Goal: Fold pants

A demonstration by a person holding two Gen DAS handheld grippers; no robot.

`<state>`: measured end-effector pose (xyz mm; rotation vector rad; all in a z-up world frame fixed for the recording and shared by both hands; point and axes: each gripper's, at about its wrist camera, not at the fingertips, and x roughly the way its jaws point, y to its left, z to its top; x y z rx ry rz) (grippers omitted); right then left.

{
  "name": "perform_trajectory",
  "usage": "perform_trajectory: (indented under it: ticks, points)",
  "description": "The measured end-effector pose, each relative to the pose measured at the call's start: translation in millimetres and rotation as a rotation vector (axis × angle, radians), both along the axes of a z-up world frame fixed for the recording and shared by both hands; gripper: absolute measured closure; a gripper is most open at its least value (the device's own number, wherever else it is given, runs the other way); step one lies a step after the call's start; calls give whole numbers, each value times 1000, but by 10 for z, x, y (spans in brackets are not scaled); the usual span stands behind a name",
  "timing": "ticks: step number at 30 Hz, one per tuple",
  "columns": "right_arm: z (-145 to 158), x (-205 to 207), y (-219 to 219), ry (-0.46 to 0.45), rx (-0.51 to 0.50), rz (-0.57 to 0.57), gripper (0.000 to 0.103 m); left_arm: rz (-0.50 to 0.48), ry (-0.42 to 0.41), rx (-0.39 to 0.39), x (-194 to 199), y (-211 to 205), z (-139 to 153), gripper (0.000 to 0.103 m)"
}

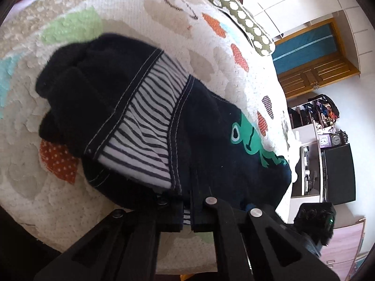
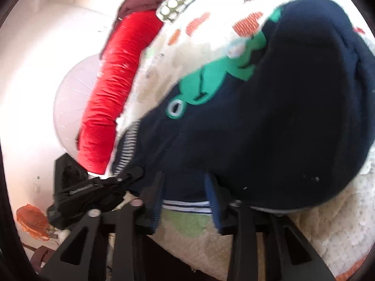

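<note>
Left wrist view
- Pants: the navy pants lie bunched on the quilted bed cover, striped lining turned out at the waistband, green frog patch toward the far side.
- Left tool: the left tool is clenched on a thin edge of the pants, striped hem showing between its fingers.
- Risk, slip: the bite looks shallow; a quick pull could draw the hem out and drop the fold.
- Risk, bulk: the dark bunched end sits heaped, so a fold laid over it would likely come out lumpy.

Right wrist view
- Pants: the same garment fills the view, raised and blurred, frog patch facing up.
- Right tool: the right tool is wide apart, with the striped cuff lying between its fingers; whether the fingers press it I cannot tell.
- Risk, uneven carry: if only one side truly grips, the cloth would likely twist and land askew.
- Risk, neighbours: the red pillow lies near; a wide swing might brush it.
</note>
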<state>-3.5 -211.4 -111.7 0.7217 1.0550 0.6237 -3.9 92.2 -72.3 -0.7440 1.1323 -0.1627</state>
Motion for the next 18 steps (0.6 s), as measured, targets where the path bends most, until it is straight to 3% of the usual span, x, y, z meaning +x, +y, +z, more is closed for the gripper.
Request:
perform_trajectory:
  ticks: [3, 5, 8, 11, 13, 18]
  points:
    - [41, -96, -14, -7, 194, 61, 37, 6, -25, -19, -15, -4, 115, 100]
    - [-4, -110, 92, 32, 305, 124, 36, 4, -51, -33, -15, -14, 228, 100]
    - [-97, -95, 265, 87, 355, 180, 36, -5, -86, -46, -10, -34, 375, 100]
    - [-231, -74, 349, 147, 342, 175, 36, -9, -107, -32, -8, -52, 460, 100]
    - [-252, -73, 248, 142, 307, 111, 36, -7, -111, -21, -16, -44, 471, 100]
    - [-3, -96, -427, 4, 144, -142, 36, -8, -101, -17, -43, -8, 398, 100]
